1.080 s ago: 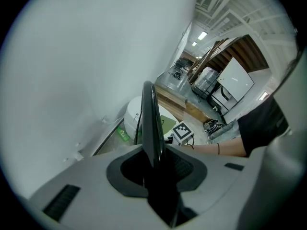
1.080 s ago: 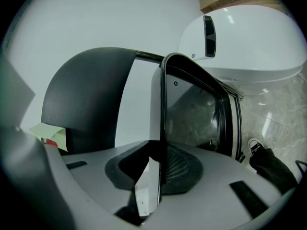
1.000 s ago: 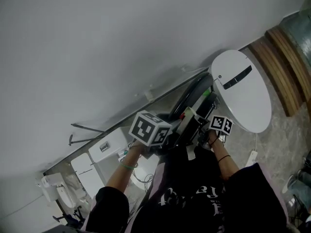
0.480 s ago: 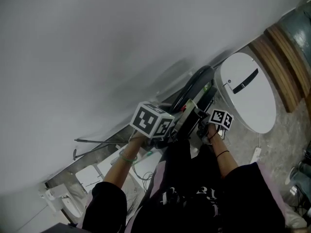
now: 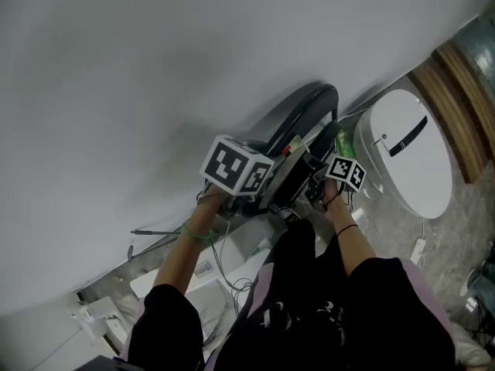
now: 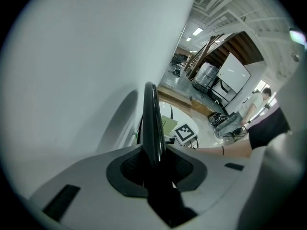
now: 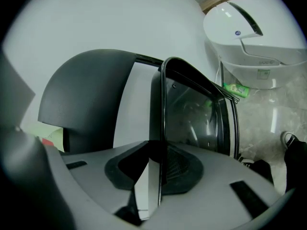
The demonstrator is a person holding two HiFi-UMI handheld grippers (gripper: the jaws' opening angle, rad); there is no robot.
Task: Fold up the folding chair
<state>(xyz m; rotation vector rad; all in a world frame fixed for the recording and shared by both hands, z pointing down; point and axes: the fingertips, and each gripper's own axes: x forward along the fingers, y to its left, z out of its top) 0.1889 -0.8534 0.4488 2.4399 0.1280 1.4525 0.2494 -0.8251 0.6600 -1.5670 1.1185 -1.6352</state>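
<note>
The folding chair (image 5: 303, 114) is black and folded flat, and it is held up against the white wall (image 5: 155, 68). My left gripper (image 6: 154, 163) is shut on the chair's glossy black edge (image 6: 152, 123), which runs straight up between the jaws. My right gripper (image 7: 156, 172) is shut on a thin edge of the chair's frame (image 7: 163, 114), with the dark seat panel (image 7: 194, 114) and the curved backrest (image 7: 86, 99) beyond it. In the head view both marker cubes (image 5: 236, 167) (image 5: 346, 172) sit just below the chair.
A white round-topped unit (image 5: 410, 153) stands to the right of the chair, with a green packet (image 7: 236, 89) beside it. A wooden step (image 5: 456, 91) lies further right. White boxes and cables (image 5: 193, 273) lie on the floor at lower left, and a power strip (image 5: 418, 247) at right.
Both grippers have carried the chair along the wall, away from the white round-topped unit. More of the chair's curved top shows above the cubes.
</note>
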